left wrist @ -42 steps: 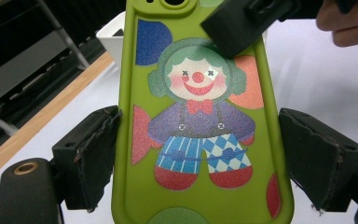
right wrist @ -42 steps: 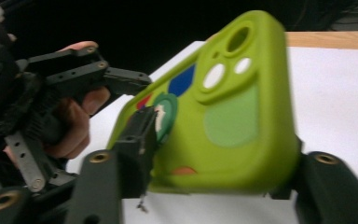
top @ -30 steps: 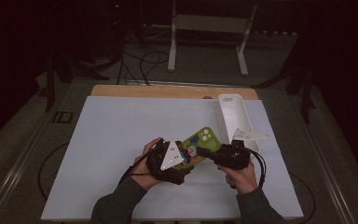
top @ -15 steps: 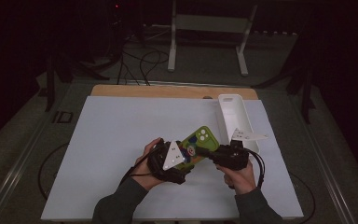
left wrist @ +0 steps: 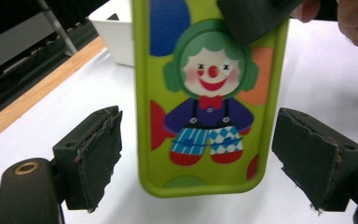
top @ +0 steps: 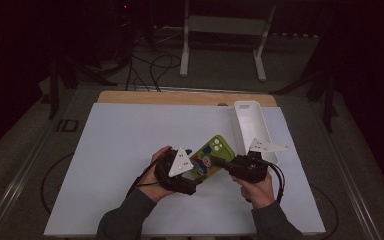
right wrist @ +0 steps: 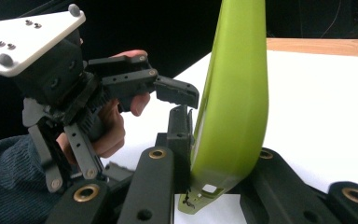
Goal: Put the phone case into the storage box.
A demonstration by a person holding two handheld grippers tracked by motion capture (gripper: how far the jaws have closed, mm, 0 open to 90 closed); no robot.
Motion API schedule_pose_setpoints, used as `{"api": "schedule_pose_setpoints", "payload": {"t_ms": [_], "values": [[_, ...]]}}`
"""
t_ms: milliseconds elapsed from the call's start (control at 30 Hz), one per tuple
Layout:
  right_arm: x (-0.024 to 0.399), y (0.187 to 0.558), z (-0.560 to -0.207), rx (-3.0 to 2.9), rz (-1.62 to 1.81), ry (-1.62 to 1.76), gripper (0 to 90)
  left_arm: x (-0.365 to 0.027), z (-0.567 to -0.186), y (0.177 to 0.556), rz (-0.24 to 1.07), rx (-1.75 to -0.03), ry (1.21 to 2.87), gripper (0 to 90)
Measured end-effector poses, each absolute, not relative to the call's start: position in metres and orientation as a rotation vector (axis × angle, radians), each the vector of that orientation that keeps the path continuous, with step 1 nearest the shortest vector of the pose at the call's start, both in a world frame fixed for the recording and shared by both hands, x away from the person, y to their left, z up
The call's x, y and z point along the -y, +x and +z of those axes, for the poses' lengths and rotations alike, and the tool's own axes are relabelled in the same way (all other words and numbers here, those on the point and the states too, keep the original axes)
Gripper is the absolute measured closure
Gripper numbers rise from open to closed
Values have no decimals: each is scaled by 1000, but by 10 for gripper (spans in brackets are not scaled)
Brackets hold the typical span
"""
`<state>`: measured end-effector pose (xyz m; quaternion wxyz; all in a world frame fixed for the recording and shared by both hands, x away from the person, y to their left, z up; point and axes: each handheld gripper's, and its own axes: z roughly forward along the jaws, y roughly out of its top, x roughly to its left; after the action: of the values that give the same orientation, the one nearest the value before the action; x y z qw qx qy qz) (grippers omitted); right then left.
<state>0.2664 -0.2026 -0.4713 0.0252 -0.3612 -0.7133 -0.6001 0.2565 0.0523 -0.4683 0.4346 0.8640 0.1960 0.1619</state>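
Your right hand-held gripper is clamped on one end of the green phone case, its jaws having just closed onto the thin edge, and it holds the case up above the white counter. Your left hand-held gripper stands wide open around the case's other end: the clown-printed back sits between its two pads, apart from both. The case seems tilted off the counter, though the high view is dim. A white tray lies just beyond
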Motion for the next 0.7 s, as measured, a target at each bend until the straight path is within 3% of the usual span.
{"api": "schedule_pose_setpoints", "payload": {"t_ms": [700], "values": [[205,264,-470,2243,-1856,-1054,792,-66,-472,270,257,-519,2146,147]]}}
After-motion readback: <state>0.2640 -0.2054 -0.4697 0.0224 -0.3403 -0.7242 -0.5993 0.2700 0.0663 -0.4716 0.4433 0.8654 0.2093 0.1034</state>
